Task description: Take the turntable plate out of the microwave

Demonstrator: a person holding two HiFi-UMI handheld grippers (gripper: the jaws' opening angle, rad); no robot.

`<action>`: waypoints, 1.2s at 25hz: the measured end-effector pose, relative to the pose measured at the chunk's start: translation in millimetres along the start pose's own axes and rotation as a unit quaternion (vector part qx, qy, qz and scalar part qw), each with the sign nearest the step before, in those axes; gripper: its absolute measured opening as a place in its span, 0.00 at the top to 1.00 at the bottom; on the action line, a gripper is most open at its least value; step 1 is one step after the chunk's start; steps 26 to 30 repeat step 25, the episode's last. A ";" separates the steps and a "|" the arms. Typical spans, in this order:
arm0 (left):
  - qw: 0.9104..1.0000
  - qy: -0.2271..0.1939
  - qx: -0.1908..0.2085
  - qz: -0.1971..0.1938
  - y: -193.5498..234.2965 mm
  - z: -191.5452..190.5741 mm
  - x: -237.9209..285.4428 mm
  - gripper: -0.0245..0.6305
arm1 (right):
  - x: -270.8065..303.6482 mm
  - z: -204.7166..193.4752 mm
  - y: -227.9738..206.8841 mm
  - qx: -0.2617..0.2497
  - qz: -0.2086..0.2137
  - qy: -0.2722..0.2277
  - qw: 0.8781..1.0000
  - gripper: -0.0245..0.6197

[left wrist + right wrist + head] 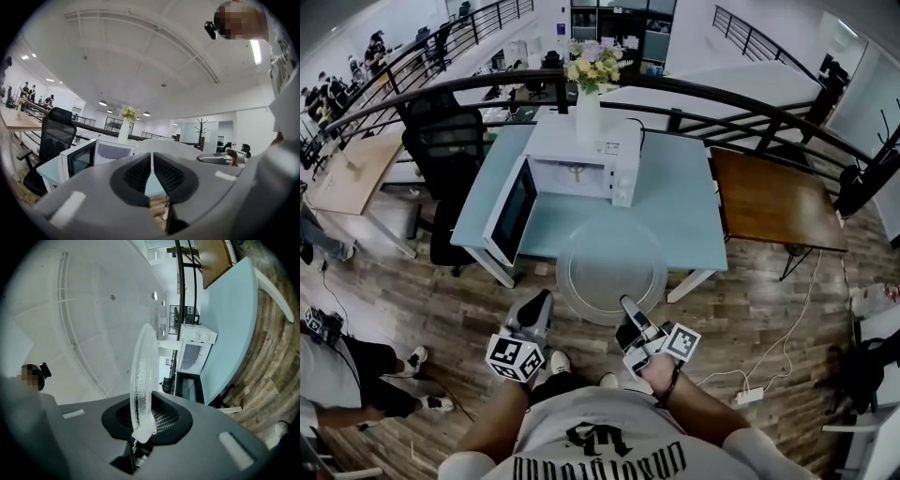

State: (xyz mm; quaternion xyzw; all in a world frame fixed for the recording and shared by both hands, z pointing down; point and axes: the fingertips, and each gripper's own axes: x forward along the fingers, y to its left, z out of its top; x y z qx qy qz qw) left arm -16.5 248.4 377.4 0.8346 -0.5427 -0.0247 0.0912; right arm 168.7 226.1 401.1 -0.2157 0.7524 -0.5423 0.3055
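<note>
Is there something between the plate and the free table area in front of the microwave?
Nothing visible. The plate, in the right gripper, hangs before the table edge; the open door stands to the left.

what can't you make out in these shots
- Inside of the white microwave: head view, too small to tell what remains.
- Whether the left hand-held gripper touches the clear glass turntable plate: left gripper view, its own body hides the contact.
- Plate's surface: right gripper view, seen only edge-on.

Pale blue table (pixel 684 211) on wood floor (pixel 441 309) beside black railing (pixel 722 101).
</note>
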 end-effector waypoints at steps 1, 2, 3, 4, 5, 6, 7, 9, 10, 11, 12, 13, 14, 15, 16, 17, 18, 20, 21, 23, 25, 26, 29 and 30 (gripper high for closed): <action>1.000 0.000 0.001 0.000 -3.0 -0.5 -0.6 0.89 | -2.9 0.7 0.8 -0.001 0.000 0.000 1.000 0.90; 1.000 0.000 0.001 0.001 -6.1 -1.0 -1.0 0.89 | -6.0 1.7 1.1 -0.002 0.000 -0.001 1.000 0.90; 1.000 0.000 0.002 0.001 -8.9 -1.3 -1.4 0.89 | -8.9 2.6 1.2 -0.002 0.000 -0.001 1.000 0.90; 1.000 0.000 0.002 0.001 -11.3 -1.4 -1.7 0.89 | -11.6 3.4 1.3 -0.001 0.000 -0.002 1.000 0.90; 1.000 -0.001 0.003 0.001 -13.4 -1.6 -2.1 0.89 | -14.0 3.9 1.7 0.000 0.000 -0.002 1.000 0.90; 1.000 -0.001 0.003 0.002 -15.3 -1.7 -2.4 0.89 | -16.1 4.3 2.4 0.001 0.001 -0.002 1.000 0.90; 1.000 -0.001 0.004 0.001 -17.1 -1.8 -2.8 0.89 | -17.9 4.8 3.2 0.002 0.001 -0.003 1.000 0.90; 1.000 -0.002 0.005 0.000 -20.4 -1.6 -3.1 0.89 | -20.9 6.3 4.3 -0.001 0.001 -0.003 1.000 0.90; 1.000 -0.002 0.006 0.000 -22.2 -1.4 -3.0 0.89 | -22.3 7.3 4.7 -0.003 0.001 -0.003 1.000 0.90; 1.000 -0.002 0.007 -0.001 -24.0 -1.2 -2.9 0.89 | -23.7 8.3 5.2 -0.003 0.001 -0.004 1.000 0.90; 1.000 -0.002 0.008 -0.001 -25.9 -1.0 -2.8 0.89 | -25.0 9.1 6.0 -0.002 0.002 -0.004 1.000 0.90; 1.000 -0.002 0.008 -0.001 -27.5 -0.8 -2.7 0.89 | -26.0 9.7 6.7 -0.001 0.003 -0.004 1.000 0.90; 1.000 -0.003 0.009 -0.002 -28.9 -0.8 -2.6 0.89 | -26.9 10.3 7.2 -0.001 0.004 -0.004 1.000 0.90; 1.000 -0.003 0.009 -0.002 -30.1 -0.8 -2.3 0.89 | -27.8 10.8 7.5 -0.001 0.005 -0.004 1.000 0.90; 1.000 -0.003 0.010 -0.002 -31.3 -0.9 -2.1 0.89 | -28.8 11.4 7.6 0.000 0.006 -0.004 1.000 0.90; 1.000 -0.003 0.010 -0.002 -32.6 -0.9 -1.7 0.89 | -29.9 12.2 7.7 -0.001 0.006 -0.004 1.000 0.90; 1.000 -0.003 0.011 -0.002 -34.2 -0.9 -1.3 0.89 | -31.2 13.0 7.8 -0.001 0.006 -0.004 1.000 0.90; 1.000 -0.004 0.012 -0.002 -37.5 -0.8 -0.6 0.89 | -33.7 14.8 8.1 -0.003 0.007 -0.004 1.000 0.90; 1.000 -0.004 0.013 -0.003 -39.2 -0.8 -0.3 0.89 | -34.8 15.6 8.4 -0.002 0.007 -0.005 1.000 0.90; 1.000 -0.004 0.013 -0.004 -42.7 -1.1 0.2 0.89 | -37.2 16.9 9.2 -0.001 0.007 -0.006 1.000 0.90; 1.000 -0.004 0.013 -0.005 -46.1 -1.7 0.4 0.89 | -39.8 18.2 9.8 -0.001 0.008 -0.007 1.000 0.90; 1.000 -0.004 0.013 -0.005 -46.1 -1.7 0.4 0.89 | -39.8 18.2 9.8 -0.001 0.008 -0.007 1.000 0.90; 1.000 -0.004 0.013 -0.005 -46.1 -1.7 0.4 0.89 | -39.8 18.2 9.8 -0.001 0.008 -0.007 1.000 0.90; 1.000 -0.004 0.013 -0.005 -46.1 -1.7 0.4 0.89 | -39.8 18.2 9.8 -0.001 0.008 -0.007 1.000 0.90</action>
